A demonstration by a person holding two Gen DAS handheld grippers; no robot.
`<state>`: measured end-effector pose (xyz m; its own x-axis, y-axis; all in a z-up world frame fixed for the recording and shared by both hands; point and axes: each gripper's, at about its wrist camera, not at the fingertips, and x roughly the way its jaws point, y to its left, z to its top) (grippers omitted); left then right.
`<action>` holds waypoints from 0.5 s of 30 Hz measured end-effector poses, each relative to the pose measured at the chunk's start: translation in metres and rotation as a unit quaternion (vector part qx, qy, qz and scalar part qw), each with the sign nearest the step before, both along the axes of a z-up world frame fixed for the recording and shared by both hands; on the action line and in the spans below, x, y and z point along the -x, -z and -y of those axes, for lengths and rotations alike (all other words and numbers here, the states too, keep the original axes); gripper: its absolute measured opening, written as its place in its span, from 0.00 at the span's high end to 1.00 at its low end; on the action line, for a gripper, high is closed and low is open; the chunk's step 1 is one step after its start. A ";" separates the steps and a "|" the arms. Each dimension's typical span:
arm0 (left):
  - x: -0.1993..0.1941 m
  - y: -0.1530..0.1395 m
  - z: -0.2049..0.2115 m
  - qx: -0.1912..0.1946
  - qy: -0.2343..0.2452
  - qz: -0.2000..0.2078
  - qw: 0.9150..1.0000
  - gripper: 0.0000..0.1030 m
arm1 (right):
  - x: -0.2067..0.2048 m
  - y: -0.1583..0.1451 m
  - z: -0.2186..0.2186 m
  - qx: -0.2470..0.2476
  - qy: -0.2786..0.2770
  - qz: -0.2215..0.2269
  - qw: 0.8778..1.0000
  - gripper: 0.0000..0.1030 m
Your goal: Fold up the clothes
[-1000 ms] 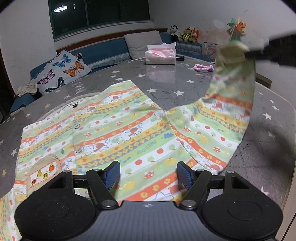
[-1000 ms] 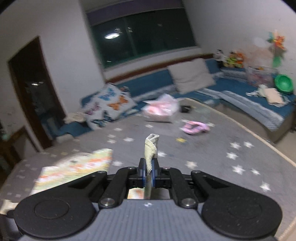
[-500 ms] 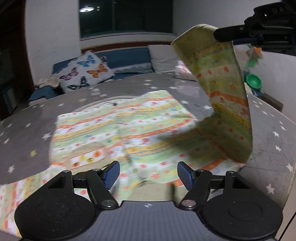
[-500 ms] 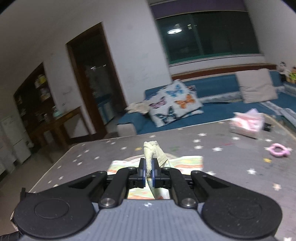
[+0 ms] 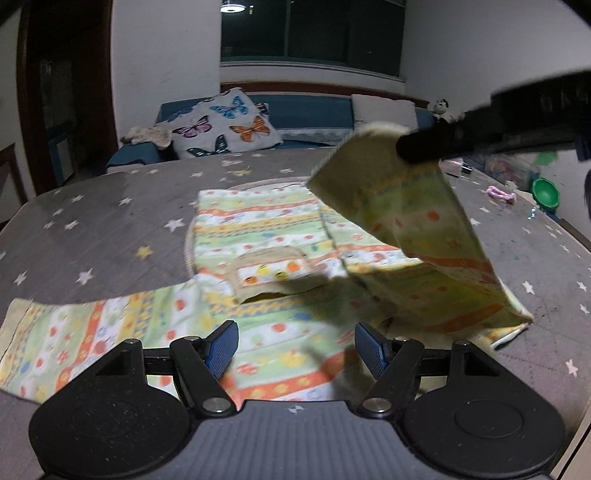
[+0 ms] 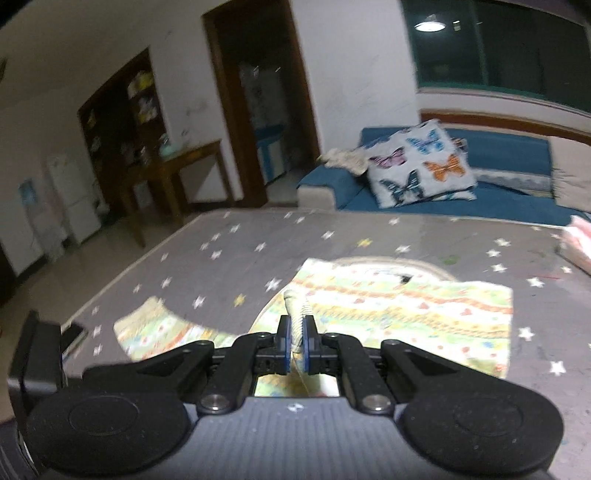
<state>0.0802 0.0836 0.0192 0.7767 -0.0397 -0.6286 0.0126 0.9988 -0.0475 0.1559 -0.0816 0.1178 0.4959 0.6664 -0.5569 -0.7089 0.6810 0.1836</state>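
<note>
Where striped shirt [image 5: 266, 236] lies: grey star-print table [image 5: 96, 221], blue sofa [image 6: 509, 151] behind.

A home living room: blue sofa [image 6: 509, 155], butterfly cushion [image 5: 225, 127], night window [image 5: 310, 29], wooden doorway [image 6: 255, 107].

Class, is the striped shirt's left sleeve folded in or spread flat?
Spread flat: the left sleeve lies out sideways on the table, not over the shirt.

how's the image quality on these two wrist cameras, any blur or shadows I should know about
Left wrist view: lifted sleeve and right gripper motion-blurred, casting a dark shadow across the shirt. Right wrist view: whole room smeared; only the gripper is sharp. Both: dim light, fisheye bending.
</note>
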 end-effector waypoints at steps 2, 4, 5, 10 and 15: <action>0.003 0.001 -0.005 0.003 -0.008 -0.002 1.000 0.30 | 0.004 0.005 -0.007 0.007 -0.013 -0.009 1.000 0.95; 0.006 0.001 -0.010 0.004 -0.015 -0.003 1.000 0.29 | 0.006 0.009 -0.011 0.009 -0.024 -0.018 1.000 0.92; 0.007 0.002 -0.011 0.004 -0.018 -0.004 1.000 0.29 | 0.006 0.009 -0.011 0.007 -0.028 -0.021 0.999 0.91; 0.012 0.002 -0.019 -0.001 -0.027 -0.008 1.000 0.29 | 0.000 0.006 -0.004 -0.003 -0.038 -0.025 0.999 0.89; 0.018 -0.003 -0.025 -0.005 -0.032 -0.001 0.999 0.30 | -0.004 -0.002 0.019 0.032 -0.020 -0.003 0.999 0.88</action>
